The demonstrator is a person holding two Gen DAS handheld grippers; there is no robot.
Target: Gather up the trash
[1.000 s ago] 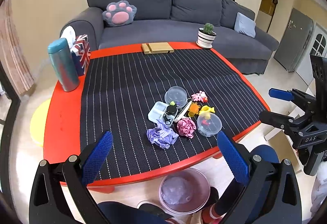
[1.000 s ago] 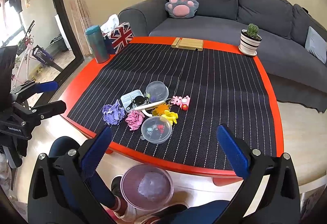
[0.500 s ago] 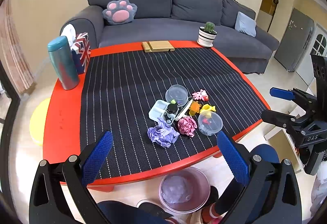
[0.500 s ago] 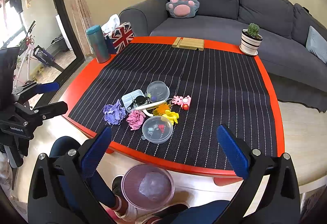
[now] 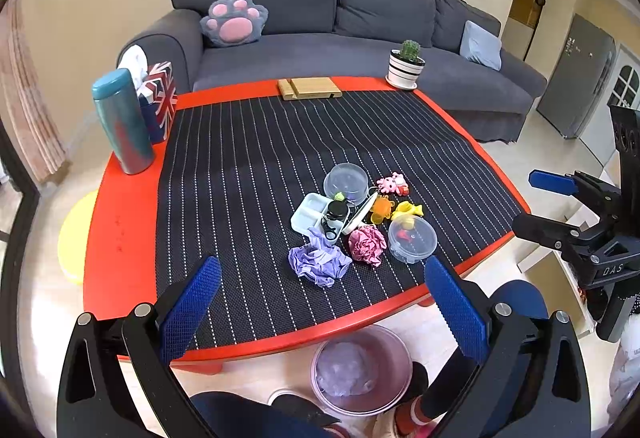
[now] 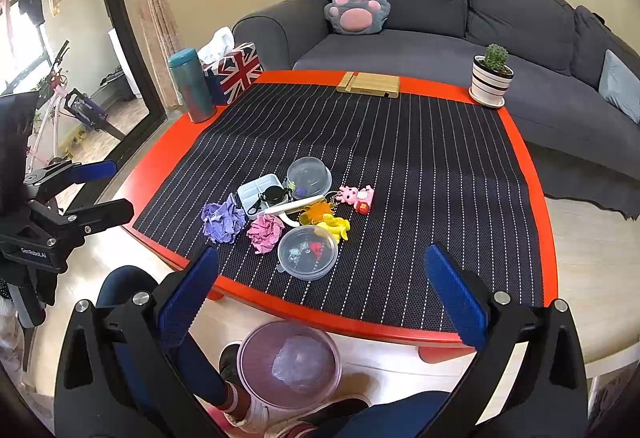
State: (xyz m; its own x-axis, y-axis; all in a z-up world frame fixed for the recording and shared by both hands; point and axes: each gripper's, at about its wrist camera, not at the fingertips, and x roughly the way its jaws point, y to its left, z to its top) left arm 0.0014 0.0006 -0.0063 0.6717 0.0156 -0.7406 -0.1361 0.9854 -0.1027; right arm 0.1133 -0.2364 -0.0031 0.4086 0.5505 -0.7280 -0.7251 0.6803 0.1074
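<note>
A crumpled purple paper ball [image 5: 318, 263] [image 6: 222, 219] and a crumpled pink paper ball [image 5: 366, 245] [image 6: 265, 232] lie near the front edge of the striped mat. A translucent pink trash bin [image 5: 361, 370] [image 6: 289, 363] with a bag inside stands on the floor below the table edge. My left gripper [image 5: 320, 312] [image 6: 82, 190] is open and empty, held above the front edge, short of the paper balls. My right gripper [image 6: 322, 296] [image 5: 540, 204] is open and empty, also short of the table items.
Two clear round containers [image 6: 307, 252] [image 6: 309, 176], a white tray [image 6: 256, 190], a black keyring, and small toys [image 6: 356, 197] sit beside the balls. A teal bottle [image 6: 191, 86], flag tissue box [image 6: 234, 72], wooden stand [image 6: 368, 83] and cactus pot [image 6: 491, 81] line the far edge of the red table [image 5: 120, 238].
Both grippers have drifted slightly forward toward the table; the items appear a little higher in the views. Nothing was taken hold of.
</note>
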